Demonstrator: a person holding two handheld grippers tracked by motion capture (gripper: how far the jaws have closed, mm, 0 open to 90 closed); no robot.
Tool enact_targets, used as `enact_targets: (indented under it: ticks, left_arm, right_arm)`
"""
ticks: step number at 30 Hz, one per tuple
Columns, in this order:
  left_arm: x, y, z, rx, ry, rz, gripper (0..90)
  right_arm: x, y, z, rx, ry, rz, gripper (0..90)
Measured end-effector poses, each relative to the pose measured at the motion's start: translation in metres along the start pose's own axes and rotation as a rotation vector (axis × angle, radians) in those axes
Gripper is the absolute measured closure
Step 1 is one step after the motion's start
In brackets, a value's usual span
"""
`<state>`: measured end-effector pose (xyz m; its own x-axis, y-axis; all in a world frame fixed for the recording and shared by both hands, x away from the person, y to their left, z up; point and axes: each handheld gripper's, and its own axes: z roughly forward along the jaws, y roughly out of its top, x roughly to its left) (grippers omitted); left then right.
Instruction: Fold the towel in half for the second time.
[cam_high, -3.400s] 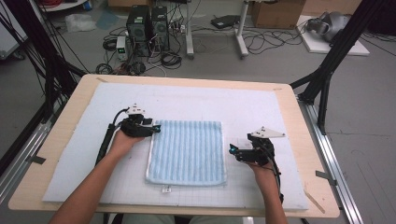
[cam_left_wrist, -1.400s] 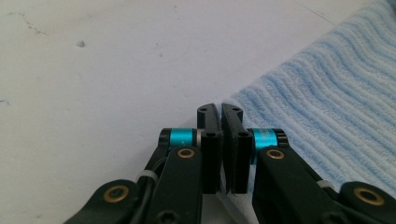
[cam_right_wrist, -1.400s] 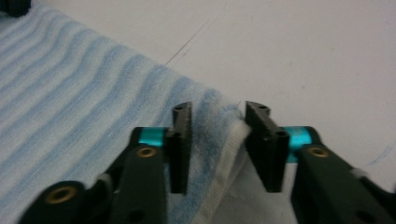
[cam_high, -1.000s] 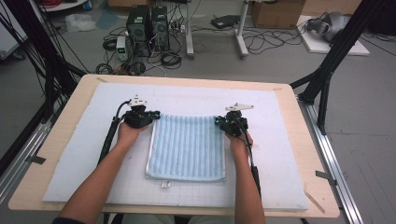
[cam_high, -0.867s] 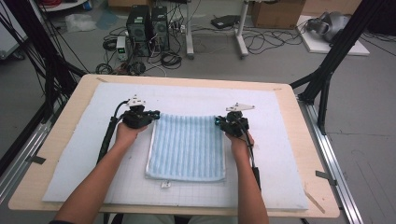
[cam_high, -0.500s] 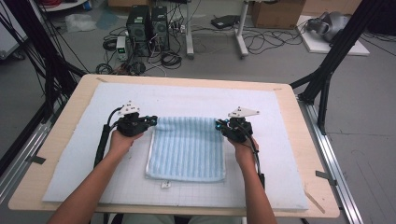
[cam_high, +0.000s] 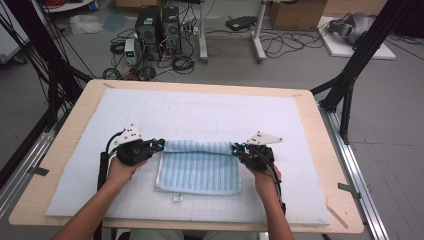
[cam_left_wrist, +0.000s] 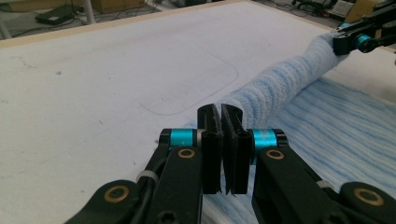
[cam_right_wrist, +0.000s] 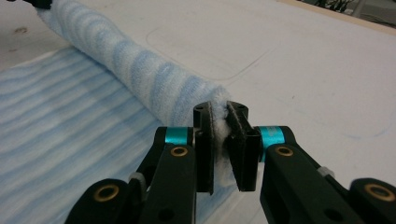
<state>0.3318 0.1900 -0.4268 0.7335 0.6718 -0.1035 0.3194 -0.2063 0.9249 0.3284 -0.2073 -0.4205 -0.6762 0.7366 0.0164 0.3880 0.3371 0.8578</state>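
Observation:
A light blue striped towel (cam_high: 199, 170) lies on the white mat (cam_high: 200, 115), its far edge lifted and curled over into a roll (cam_high: 197, 146). My left gripper (cam_high: 159, 145) is shut on the roll's left corner, my right gripper (cam_high: 235, 148) on its right corner. In the left gripper view the jaws (cam_left_wrist: 223, 116) pinch the towel's corner, and the roll (cam_left_wrist: 280, 79) runs away to the other gripper (cam_left_wrist: 359, 37) at the top right. The right gripper view has white pile squeezed between the jaws (cam_right_wrist: 220, 114), with the roll (cam_right_wrist: 135, 70) stretching to the upper left.
The mat covers a wooden table (cam_high: 325, 150) with bare mat behind and beside the towel. A small tag (cam_high: 177, 198) sticks out at the towel's near edge. Computers (cam_high: 157, 25), cables and black frame legs (cam_high: 350, 75) stand on the floor beyond the table.
Both grippers have drawn toward the person with the towel's far edge, which has folded over the near part. The flat towel now looks shorter.

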Motion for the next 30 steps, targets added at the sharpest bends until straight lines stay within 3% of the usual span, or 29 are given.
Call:
enact_targets:
  ticks: [9, 16, 30]
  left_arm:
    - [-0.024, -0.013, -0.022, -0.002, -0.015, 0.024, 85.9]
    - [-0.039, -0.025, -0.036, 0.02, -0.028, 0.033, 85.9]
    - [-0.055, -0.037, -0.053, 0.045, -0.067, 0.047, 86.0]
  right_arm:
    - [0.025, -0.016, -0.019, -0.005, -0.013, 0.018, 81.1]
    - [0.044, -0.027, -0.032, 0.013, -0.023, -0.002, 81.0]
    - [0.062, -0.042, -0.052, 0.03, -0.008, 0.001, 80.6]
